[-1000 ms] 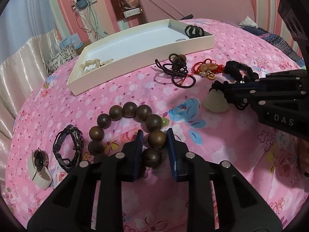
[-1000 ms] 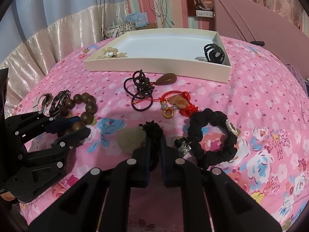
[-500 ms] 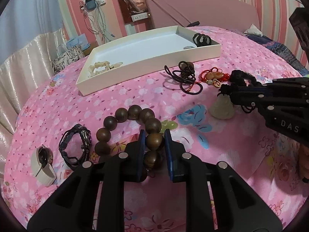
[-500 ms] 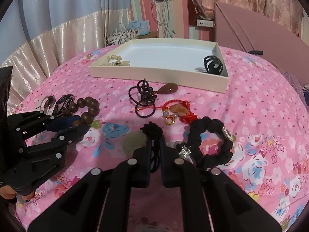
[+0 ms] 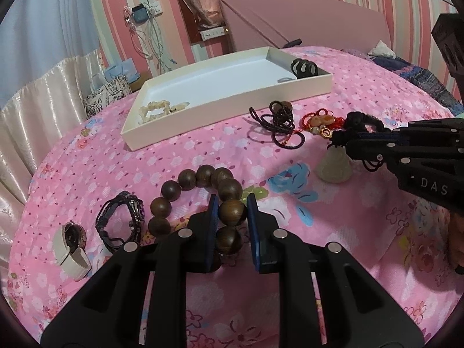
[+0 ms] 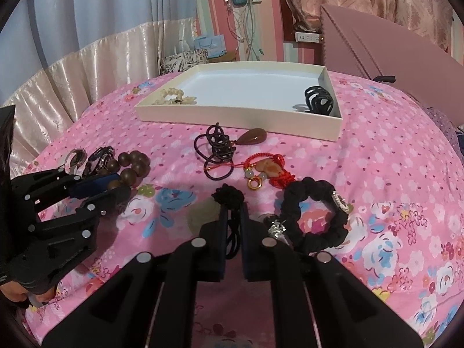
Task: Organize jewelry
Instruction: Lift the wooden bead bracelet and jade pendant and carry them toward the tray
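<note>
Both grips set, lift pending

Left fingers (image 5: 232, 213) pinch one bead of the bracelet (image 5: 200, 200); right fingers (image 6: 232, 217) clamp the pendant cord (image 6: 233, 232). Bead may roll free; pendant (image 5: 333, 166) may swing.

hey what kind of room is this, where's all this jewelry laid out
Most likely a bedroom. The jewelry and the white tray lie on a pink floral bedsheet, a padded pink headboard stands behind it, and curtains hang along striped pink walls.
</note>
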Demonstrator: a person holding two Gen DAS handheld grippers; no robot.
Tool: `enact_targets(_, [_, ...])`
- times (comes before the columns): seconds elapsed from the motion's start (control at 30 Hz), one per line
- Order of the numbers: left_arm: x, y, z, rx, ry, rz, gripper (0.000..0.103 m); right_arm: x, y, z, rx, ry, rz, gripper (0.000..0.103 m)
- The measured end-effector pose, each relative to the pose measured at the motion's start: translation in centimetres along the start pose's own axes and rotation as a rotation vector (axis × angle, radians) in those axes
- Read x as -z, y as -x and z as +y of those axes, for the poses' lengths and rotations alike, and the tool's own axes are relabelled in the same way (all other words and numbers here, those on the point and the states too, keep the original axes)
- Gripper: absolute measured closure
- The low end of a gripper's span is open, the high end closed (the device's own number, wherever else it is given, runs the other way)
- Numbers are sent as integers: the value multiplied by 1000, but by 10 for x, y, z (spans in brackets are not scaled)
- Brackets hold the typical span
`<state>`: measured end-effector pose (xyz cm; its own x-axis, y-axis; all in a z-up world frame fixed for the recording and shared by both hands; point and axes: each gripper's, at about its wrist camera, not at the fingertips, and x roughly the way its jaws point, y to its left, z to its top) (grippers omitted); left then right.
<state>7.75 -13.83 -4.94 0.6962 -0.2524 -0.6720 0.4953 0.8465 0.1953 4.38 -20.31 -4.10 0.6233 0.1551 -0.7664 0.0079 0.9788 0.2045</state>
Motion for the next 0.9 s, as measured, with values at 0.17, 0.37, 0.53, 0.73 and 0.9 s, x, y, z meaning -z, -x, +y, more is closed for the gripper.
enact_targets(0.17, [2, 6, 7, 10, 26, -23, 85, 1, 2, 1, 8, 8, -13, 96])
enact_targets(0.37, [4, 17, 12, -4, 42, -64, 85, 1, 9, 3, 30, 23, -61, 96])
enact_targets(0.53, [6, 25, 17, 14, 65, -93, 85, 1, 12, 4, 39, 25, -74, 96])
enact_targets(0.73, [8, 35, 23, 36, 88, -147, 85, 3, 25, 8, 52, 37, -136, 96])
enact_targets(0.9, [9, 37, 30, 43, 119, -151, 85, 6, 39, 13, 16, 65, -207, 96])
